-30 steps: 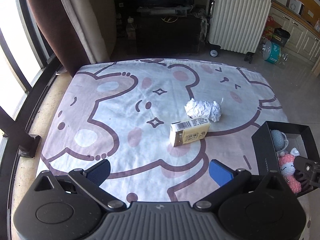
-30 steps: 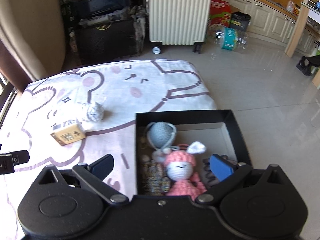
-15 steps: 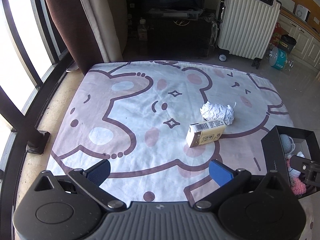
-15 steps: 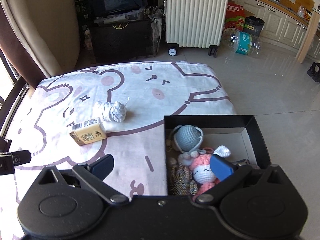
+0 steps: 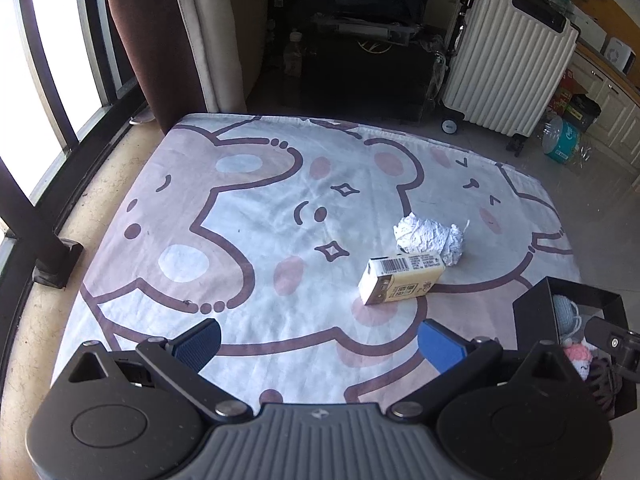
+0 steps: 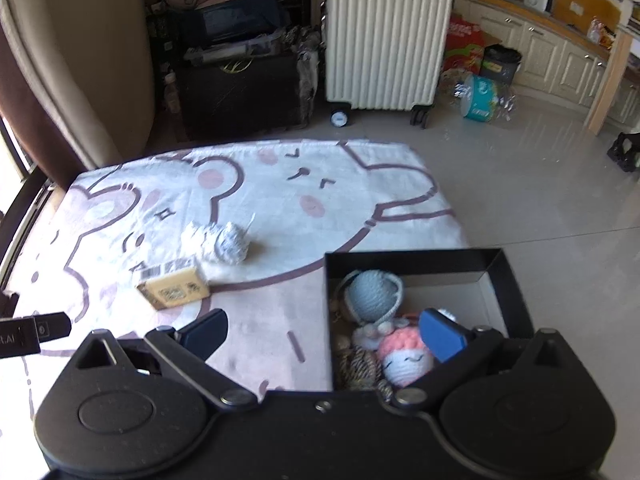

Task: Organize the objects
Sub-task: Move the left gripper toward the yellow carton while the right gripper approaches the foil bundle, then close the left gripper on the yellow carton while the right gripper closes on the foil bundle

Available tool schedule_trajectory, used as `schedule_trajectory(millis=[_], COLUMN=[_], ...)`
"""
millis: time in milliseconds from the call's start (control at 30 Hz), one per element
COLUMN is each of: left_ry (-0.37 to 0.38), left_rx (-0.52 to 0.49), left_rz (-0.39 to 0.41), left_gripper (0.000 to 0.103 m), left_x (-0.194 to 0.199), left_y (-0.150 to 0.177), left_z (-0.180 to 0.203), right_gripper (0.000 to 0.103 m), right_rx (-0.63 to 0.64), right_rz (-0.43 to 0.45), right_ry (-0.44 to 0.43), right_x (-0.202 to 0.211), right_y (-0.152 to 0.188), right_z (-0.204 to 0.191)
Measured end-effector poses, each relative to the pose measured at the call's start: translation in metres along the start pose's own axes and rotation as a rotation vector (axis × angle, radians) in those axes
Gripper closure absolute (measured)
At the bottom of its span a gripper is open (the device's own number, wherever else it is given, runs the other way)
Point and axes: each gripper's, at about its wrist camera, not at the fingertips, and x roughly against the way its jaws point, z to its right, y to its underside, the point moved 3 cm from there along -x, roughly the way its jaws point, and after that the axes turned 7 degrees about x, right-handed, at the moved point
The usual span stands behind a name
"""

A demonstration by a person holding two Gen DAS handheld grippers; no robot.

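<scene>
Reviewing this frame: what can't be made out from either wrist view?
- Black box contents, left wrist view: near wall and frame edge hide most.
- Pink crochet doll, right wrist view: gripper body covers its lower part.
- Carton print: blurred, unreadable.

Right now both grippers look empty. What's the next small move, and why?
Probably ease the left gripper forward and down toward the small carton. Its jaws are open and hold nothing, and the carton lies loose on the blanket just ahead, touching the crumpled paper ball. The black box already holds the crochet toys; both loose items remain outside it.
</scene>
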Motion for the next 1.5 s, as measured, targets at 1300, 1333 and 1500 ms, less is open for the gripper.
schedule_trajectory(millis=[1300,1333,1500], left_ry=[0.003,0.009,0.049], left_rx=[0.113,0.117,0.12], left_rz=[-0.015,-0.019,-0.011], left_gripper=[0.013,0.013,0.028], left_x=[-0.113,-0.116,-0.117], left_y=[-0.014,-0.013,-0.017], left_z=[0.071,0.071,0.073], right_gripper=[0.0,0.0,0.0], right_rx=[-0.191,-0.199,-0.262], right_rz=[-0.163,-0.162,-0.162], right_ry=[-0.244,-0.25,-0.254], right_x=[-0.133,-0.134,-0.142], right_y=[-0.087,-0.086,-0.08], right_z=[-0.038,-0.039,-0.038])
